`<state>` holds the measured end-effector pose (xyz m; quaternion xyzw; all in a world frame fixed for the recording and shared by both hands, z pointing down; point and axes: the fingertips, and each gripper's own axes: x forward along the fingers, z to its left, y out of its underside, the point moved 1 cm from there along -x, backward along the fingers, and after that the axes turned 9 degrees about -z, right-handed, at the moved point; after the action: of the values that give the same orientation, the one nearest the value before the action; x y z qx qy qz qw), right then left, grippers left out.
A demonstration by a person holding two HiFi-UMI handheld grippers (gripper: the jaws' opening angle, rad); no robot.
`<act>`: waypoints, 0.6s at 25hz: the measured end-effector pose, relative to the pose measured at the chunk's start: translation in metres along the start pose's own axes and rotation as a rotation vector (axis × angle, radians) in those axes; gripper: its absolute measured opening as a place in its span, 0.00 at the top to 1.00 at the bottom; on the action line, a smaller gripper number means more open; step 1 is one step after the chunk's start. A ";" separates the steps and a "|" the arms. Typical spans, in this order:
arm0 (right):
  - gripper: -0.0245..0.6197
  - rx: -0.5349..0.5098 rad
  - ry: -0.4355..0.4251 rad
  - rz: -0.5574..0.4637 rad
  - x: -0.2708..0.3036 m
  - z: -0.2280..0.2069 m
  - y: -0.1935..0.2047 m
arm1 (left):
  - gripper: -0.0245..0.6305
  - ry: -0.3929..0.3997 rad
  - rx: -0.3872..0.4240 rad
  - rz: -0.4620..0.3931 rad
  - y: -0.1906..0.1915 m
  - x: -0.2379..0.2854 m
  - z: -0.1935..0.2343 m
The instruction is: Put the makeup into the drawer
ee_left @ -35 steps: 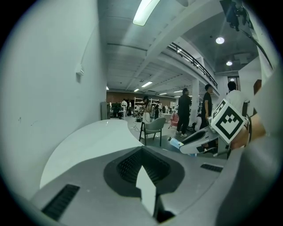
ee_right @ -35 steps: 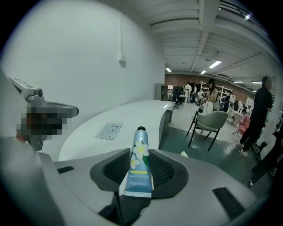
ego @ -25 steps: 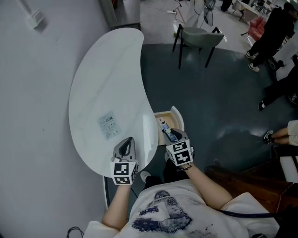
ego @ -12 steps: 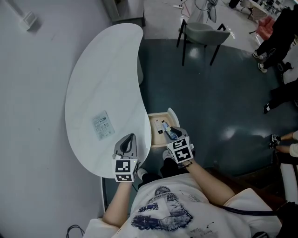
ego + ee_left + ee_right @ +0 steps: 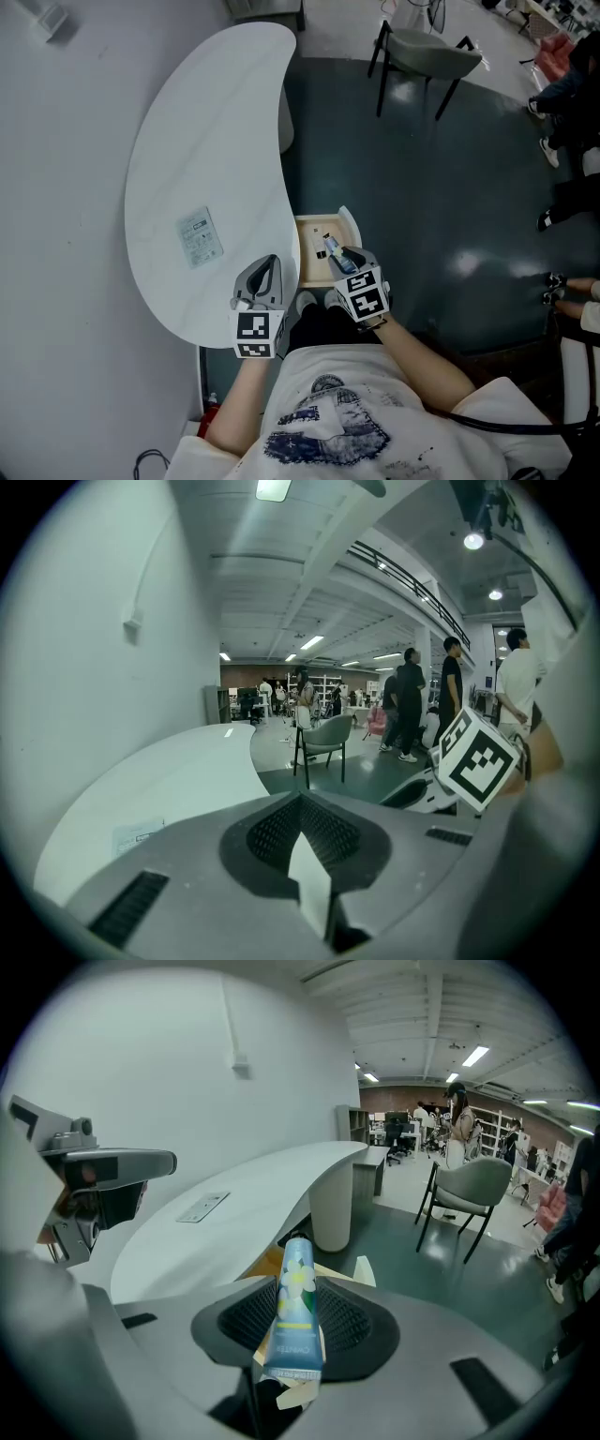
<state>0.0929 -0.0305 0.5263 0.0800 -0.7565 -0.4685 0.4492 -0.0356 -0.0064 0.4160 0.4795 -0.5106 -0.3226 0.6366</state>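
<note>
While the right gripper clamps a pale blue tube of makeup printed with a white flower, the tube stands up between the jaws. Its flat crimped end is low and close to the camera, and its cap end points away toward the open drawer. In the head view the far end of the tube lies over the right side of the drawer; whether it touches the wooden bottom cannot be told. The drawer is pulled out from under the edge of the white curved table, and its white front panel faces the dark floor. The person's right arm reaches down to it from the lower edge of that view.

The left gripper has its jaws pressed together with nothing between them. It hangs over the near edge of the table, just left of the drawer and apart from it. A small paper label lies flat on the tabletop, well ahead of this gripper. A grey chair stands on the floor beyond the table's far end, and several people stand farther back in the room.
</note>
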 end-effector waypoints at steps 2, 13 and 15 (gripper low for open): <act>0.74 0.017 0.001 0.005 0.004 0.001 0.002 | 0.89 0.009 0.003 0.005 0.002 0.003 0.000; 0.74 0.107 0.038 0.026 0.046 0.006 0.012 | 0.89 0.063 0.007 0.035 0.020 0.042 0.021; 0.74 0.131 0.047 0.028 0.050 0.006 0.013 | 0.89 0.076 0.011 0.039 0.023 0.049 0.024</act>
<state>0.0629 -0.0472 0.5659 0.1098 -0.7757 -0.4098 0.4672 -0.0469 -0.0496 0.4546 0.4848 -0.4973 -0.2888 0.6590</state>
